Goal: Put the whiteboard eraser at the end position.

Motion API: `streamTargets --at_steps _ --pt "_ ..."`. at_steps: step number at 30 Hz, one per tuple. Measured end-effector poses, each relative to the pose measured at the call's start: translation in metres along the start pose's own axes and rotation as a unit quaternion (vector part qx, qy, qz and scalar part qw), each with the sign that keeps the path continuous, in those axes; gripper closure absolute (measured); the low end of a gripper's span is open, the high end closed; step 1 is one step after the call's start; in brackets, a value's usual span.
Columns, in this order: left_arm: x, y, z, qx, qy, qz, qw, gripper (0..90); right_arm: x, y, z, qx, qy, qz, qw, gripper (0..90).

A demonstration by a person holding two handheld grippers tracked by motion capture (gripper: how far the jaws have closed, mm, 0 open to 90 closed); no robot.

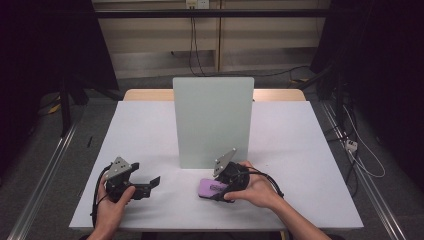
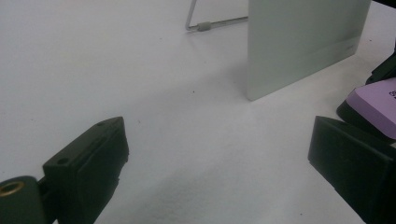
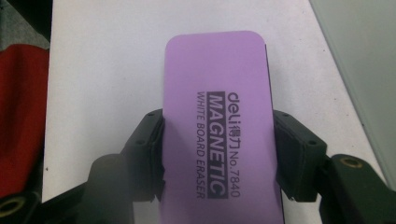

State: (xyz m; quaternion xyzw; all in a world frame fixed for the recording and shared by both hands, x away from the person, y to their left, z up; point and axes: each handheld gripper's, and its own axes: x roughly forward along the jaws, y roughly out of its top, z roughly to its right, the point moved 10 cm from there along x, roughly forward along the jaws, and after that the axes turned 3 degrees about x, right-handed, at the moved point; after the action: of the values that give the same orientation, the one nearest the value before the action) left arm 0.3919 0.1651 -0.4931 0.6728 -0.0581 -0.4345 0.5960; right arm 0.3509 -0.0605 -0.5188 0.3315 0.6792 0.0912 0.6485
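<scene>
Jaws of the right gripper (image 3: 217,154) pinch the purple rectangular whiteboard eraser (image 3: 219,116) squarely; lift level toward the upright pale whiteboard (image 1: 212,120), left gripper (image 2: 215,172) spread, empty.

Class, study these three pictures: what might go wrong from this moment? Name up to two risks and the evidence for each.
1. The right tongs pinch the purple eraser by its long side edges only; it may slip or twist out.
2. The upright whiteboard stands just behind the eraser on a thin wire stand; a hard push could tip it.
</scene>
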Motion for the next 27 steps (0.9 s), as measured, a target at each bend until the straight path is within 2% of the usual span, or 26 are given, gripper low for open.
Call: streamTargets --at_steps 5,10,15,18,20,22,24,27 --pt "0.0002 -0.0002 0.0002 0.005 -0.001 -0.002 1.0 4.8 0.0003 -0.0002 0.0002 0.006 0.001 0.003 1.0 41.0" --pt "-0.0002 0.0006 0.0 0.0 -0.003 0.002 1.0 4.8 0.0018 -0.0018 0.0009 0.011 0.008 0.003 0.9999 38.5" --pt "-0.001 0.0006 0.0 -0.001 -0.003 0.002 1.0 4.8 0.0016 -0.0016 0.0027 0.014 0.001 0.007 0.9999 32.0" --pt "-0.0014 0.0008 -0.0001 -0.002 -0.001 0.004 1.0 4.9 0.0018 -0.0013 0.0037 0.024 0.0 0.008 0.9997 20.0" --pt "-0.0013 0.0007 0.0001 -0.002 -0.002 0.003 1.0 4.9 0.0012 -0.0011 0.0053 0.026 -0.005 0.01 0.9996 17.2" --pt "-0.0012 0.0004 0.0001 -0.001 -0.003 0.002 1.0 4.9 0.0 -0.0004 0.0049 0.029 -0.001 0.015 0.9995 14.2" --pt "-0.0008 0.0005 0.0005 -0.001 -0.004 0.002 1.0 5.0 -0.001 0.0006 0.006 0.033 -0.009 0.018 0.9993 11.7" --pt "-0.0006 0.0006 0.0004 0.001 -0.005 0.001 1.0 5.0 -0.0035 0.0029 0.0063 0.035 -0.011 0.028 0.9989 10.4"
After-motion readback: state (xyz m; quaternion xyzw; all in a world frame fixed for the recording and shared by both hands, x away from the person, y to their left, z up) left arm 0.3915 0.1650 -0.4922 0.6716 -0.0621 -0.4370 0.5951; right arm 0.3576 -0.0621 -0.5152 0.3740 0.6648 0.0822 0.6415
